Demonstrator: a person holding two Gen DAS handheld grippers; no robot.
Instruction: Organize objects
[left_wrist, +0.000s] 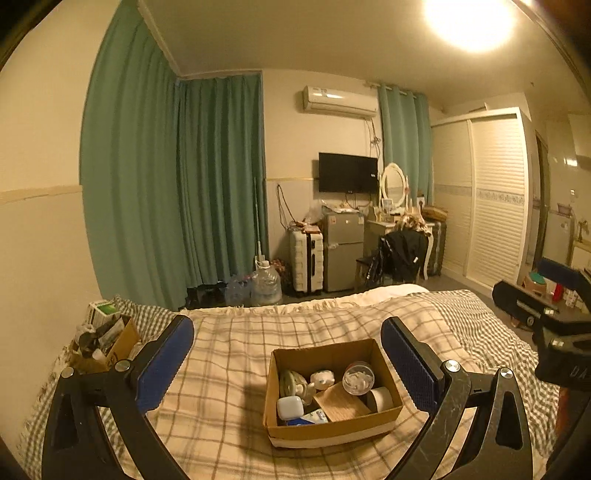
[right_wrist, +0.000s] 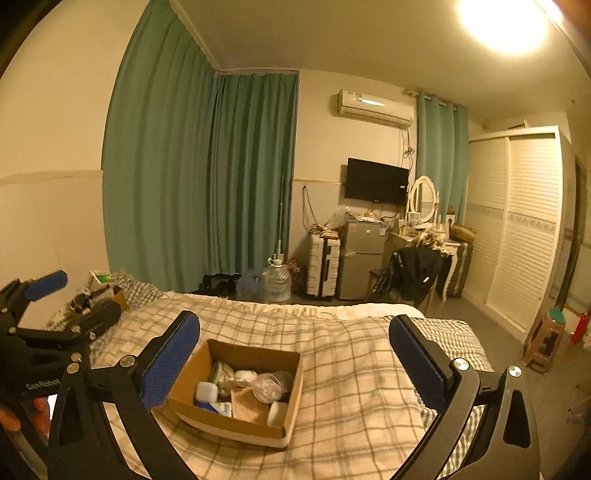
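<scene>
An open cardboard box (left_wrist: 332, 424) sits on the plaid bed cover, holding several small items: a white earbud case (left_wrist: 290, 407), a clear round container (left_wrist: 358, 377), a white jar (left_wrist: 380, 398) and a tan card. My left gripper (left_wrist: 288, 350) is open and empty, held above and just short of the box. The box also shows in the right wrist view (right_wrist: 236, 417). My right gripper (right_wrist: 295, 350) is open and empty, with the box under its left finger. A second cardboard box (left_wrist: 118, 343) full of items sits at the bed's left edge.
The plaid bed (left_wrist: 229, 369) fills the foreground. Beyond it stand water jugs (left_wrist: 266, 282), a white suitcase (left_wrist: 306, 258), a small fridge (left_wrist: 341, 251), a dresser with a mirror (left_wrist: 393, 184) and a chair with dark clothes. A stool (right_wrist: 546, 339) stands right of the bed.
</scene>
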